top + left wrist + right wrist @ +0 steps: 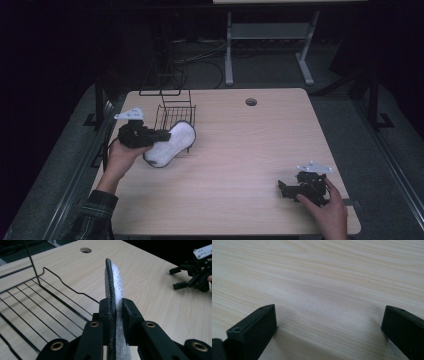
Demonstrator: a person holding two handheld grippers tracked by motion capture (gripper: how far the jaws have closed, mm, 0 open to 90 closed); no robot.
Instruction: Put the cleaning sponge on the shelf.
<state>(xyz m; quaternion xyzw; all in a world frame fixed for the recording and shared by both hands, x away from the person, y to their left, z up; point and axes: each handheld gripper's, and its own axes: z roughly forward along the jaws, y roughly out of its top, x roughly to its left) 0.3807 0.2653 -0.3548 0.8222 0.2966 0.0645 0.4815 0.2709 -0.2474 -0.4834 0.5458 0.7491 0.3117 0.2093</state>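
Observation:
My left gripper (165,135) is shut on a peanut-shaped white fluffy pad with a black rim (172,144), held at the table's left side just in front of a black wire rack (175,112). In the left gripper view the pad (113,277) stands on edge, pinched between the two jaws of that gripper (116,308), and the wire rack (37,302) lies to the left of it. My right gripper (281,190) rests near the front right of the table, held by a hand. Its jaws stand wide apart over bare wood in the right gripper view (329,320), with nothing between them.
The light wooden table (240,150) has a round cable hole (251,102) near its far edge. A wire stand rises behind the rack. Beyond the table, the white legs of another desk (229,50) stand on a dark floor. The right gripper (175,278) shows far off in the left gripper view.

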